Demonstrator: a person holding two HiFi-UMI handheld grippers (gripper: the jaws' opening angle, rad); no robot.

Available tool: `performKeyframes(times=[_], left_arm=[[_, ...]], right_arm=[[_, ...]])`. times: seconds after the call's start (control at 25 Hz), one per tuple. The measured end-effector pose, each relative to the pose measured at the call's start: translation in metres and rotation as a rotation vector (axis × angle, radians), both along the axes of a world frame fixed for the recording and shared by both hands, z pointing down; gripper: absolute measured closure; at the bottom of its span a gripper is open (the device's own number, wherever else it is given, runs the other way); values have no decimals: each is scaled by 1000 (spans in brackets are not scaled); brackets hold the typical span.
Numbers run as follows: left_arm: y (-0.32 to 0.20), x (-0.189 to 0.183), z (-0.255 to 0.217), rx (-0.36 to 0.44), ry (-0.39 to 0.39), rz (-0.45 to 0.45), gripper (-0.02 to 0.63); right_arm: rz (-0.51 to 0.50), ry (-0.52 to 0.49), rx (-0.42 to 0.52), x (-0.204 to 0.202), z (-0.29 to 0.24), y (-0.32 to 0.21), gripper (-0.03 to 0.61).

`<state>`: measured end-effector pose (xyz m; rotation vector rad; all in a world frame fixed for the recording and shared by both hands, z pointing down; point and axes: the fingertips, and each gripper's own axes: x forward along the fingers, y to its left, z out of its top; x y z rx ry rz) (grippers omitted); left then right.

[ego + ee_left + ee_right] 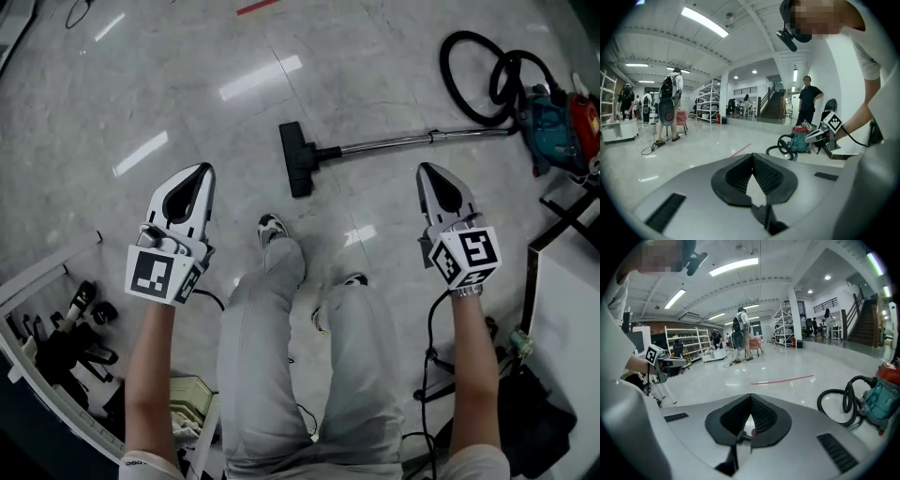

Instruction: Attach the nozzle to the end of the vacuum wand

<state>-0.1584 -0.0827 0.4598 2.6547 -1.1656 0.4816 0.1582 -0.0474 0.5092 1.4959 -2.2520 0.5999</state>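
Grey-shelled left gripper (pixel 203 169): jaws pressed together, empty | grey-shelled right gripper (pixel 425 169): jaws pressed together, empty | flat black floor nozzle (pixel 296 159): on pale marble floor (pixel 187 84), ahead between both grippers, at left end of chrome metal wand (pixel 403 142) | teal-and-red canister vacuum (pixel 553 127): far right, by coiled black hose (pixel 473 84)

The floor (pixel 187 84) is glossy polished stone, glare everywhere. The wand (pixel 403 142) is shiny bare metal, the nozzle (pixel 295 159) matt black plastic. My left gripper (pixel 201 172) and right gripper (pixel 427 171) have smooth pale plastic shells, and my fingers (pixel 765 174) are lined with ribbed black pads. My trousers (pixel 272 356) are plain light cloth.
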Motion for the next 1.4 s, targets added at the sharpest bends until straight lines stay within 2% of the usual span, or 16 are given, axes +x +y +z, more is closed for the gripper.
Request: performKeyframes(times=[0.2, 0.36, 0.56, 0.8, 1.0, 1.16, 1.4], left_arm=[[62, 3, -87, -50, 16, -84, 603], [120, 12, -145, -123, 29, -140, 603], [160, 34, -238, -148, 59, -148, 603], [175, 73, -369, -75, 66, -46, 603], [185, 103, -436, -41, 108, -81, 603], [172, 135, -472, -10, 147, -58, 603], [166, 196, -531, 53, 184, 79, 603]], right_arm=[[-9, -45, -27, -15, -98, 51, 575], [-32, -67, -4, -25, -181, 92, 575], [13, -100, 14, -4, -279, 133, 575], [57, -97, 67, 31, -407, 172, 575], [180, -87, 156, 67, -493, 193, 575], [283, -68, 215, 87, -536, 201, 575], [387, -19, 266, 119, -578, 221, 575]])
